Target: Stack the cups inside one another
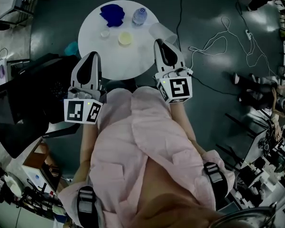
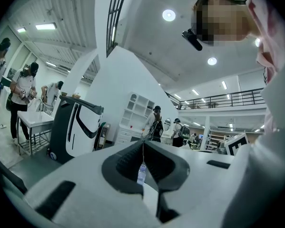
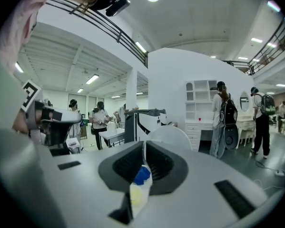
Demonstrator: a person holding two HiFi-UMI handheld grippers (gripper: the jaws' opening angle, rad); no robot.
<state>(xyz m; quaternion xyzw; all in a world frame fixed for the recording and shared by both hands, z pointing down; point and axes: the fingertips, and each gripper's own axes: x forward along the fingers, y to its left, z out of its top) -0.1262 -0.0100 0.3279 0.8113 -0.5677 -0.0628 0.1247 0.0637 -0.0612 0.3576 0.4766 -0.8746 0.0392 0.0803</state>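
table (image 1: 132, 63): white top, smooth, matt | cloth (image 1: 112, 14) at its 11 o'clock: blue fabric, crumpled | bottle (image 1: 139, 16) at 1 o'clock: clear plastic, shiny | yellow cup (image 1: 125, 38) near centre: thin translucent plastic | floor (image 1: 209, 27): dark, glossy, mirrors lights | left gripper (image 1: 92, 56), right gripper (image 1: 160, 43): matt white plastic shells, black ribbed pads (image 3: 129, 164) | shirt (image 1: 142, 127): pink cloth, matt
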